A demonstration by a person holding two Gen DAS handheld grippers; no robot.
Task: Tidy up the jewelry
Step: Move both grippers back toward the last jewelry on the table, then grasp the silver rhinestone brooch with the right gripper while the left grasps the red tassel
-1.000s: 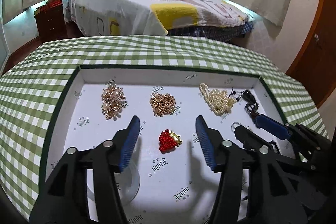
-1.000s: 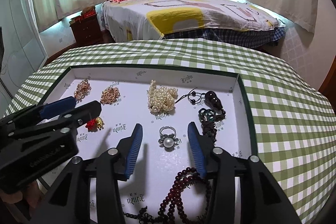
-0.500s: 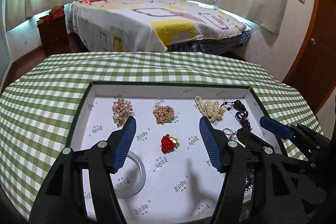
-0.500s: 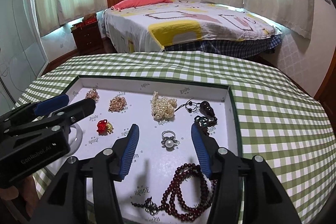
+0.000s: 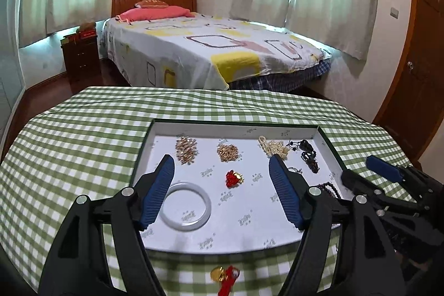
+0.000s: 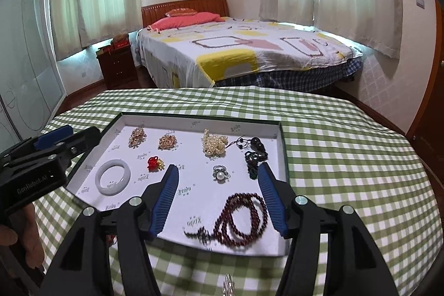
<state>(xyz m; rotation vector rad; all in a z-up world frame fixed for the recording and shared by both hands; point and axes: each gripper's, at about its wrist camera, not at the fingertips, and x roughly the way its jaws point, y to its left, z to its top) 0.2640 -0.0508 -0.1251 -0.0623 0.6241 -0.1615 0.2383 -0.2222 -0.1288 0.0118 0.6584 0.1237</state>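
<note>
A white-lined tray (image 5: pixel 288 242) (image 6: pixel 280 149) with a dark green rim lies on the checked table. It holds two gold bead clusters (image 5: pixel 186 150) (image 5: pixel 228 152), a pearl strand (image 6: pixel 213 145), a red charm (image 5: pixel 233 179), a white bangle (image 5: pixel 186 206) (image 6: pixel 113 177), a pearl ring (image 6: pixel 220 173), dark cord beads (image 6: pixel 254 157) and a dark red bead necklace (image 6: pixel 239 218). My left gripper (image 5: pixel 222 182) is open and empty above the tray's near left. My right gripper (image 6: pixel 217 192) is open and empty above the near right.
A red and gold piece (image 5: pixel 224 278) lies on the green checked cloth (image 6: pixel 347 157) in front of the tray; a small silvery piece (image 6: pixel 229 286) lies there too. A bed (image 6: pixel 236 52) and a dark nightstand (image 6: pixel 118 64) stand behind the table.
Both grippers have pulled back and risen from the tray, still open. More of the tray, its near edge and the cloth in front now show.
</note>
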